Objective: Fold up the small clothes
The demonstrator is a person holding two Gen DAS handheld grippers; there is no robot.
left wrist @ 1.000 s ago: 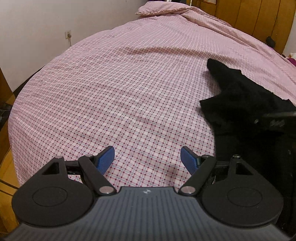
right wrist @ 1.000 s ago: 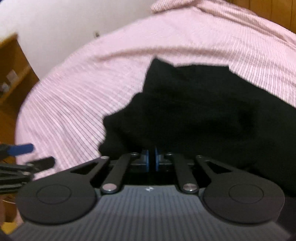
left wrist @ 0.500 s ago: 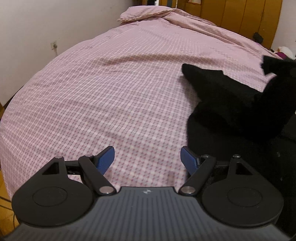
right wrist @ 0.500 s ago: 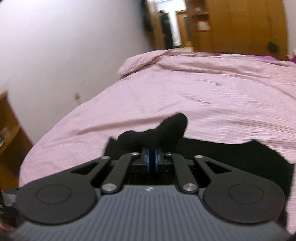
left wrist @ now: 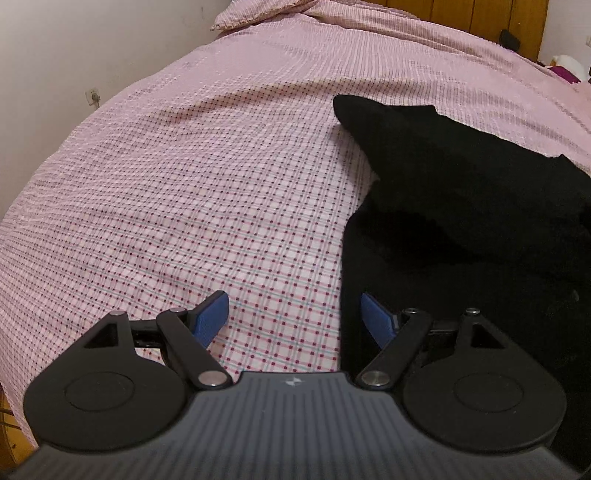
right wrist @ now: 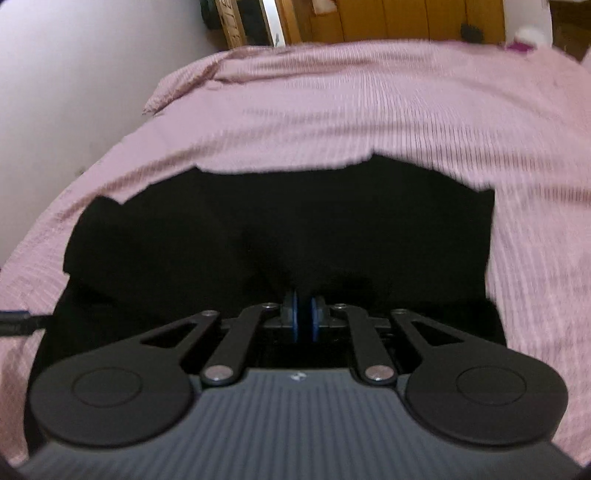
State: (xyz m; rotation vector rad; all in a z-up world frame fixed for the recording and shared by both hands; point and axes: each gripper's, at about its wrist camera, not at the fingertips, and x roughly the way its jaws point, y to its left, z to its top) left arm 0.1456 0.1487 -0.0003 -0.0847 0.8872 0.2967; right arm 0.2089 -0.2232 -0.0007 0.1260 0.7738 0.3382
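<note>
A black garment (left wrist: 461, 206) lies on the pink checked bed cover (left wrist: 221, 166), at the right of the left wrist view, with one part folded over on top. My left gripper (left wrist: 293, 319) is open and empty, low over the cover, its right finger at the garment's left edge. In the right wrist view the garment (right wrist: 295, 229) fills the middle. My right gripper (right wrist: 303, 317) is shut on the near edge of the garment, whose cloth sits between the blue pads.
A pillow (left wrist: 258, 14) lies at the bed's far end. A white wall (left wrist: 74, 55) with a socket is on the left. Wooden wardrobe doors (right wrist: 406, 18) stand behind the bed. The left finger tip (right wrist: 14, 319) shows at the right wrist view's left edge.
My right gripper has carried the garment's edge up and over and come back down, so a folded layer now lies on the garment. My left gripper has stayed open and shifted closer to the garment.
</note>
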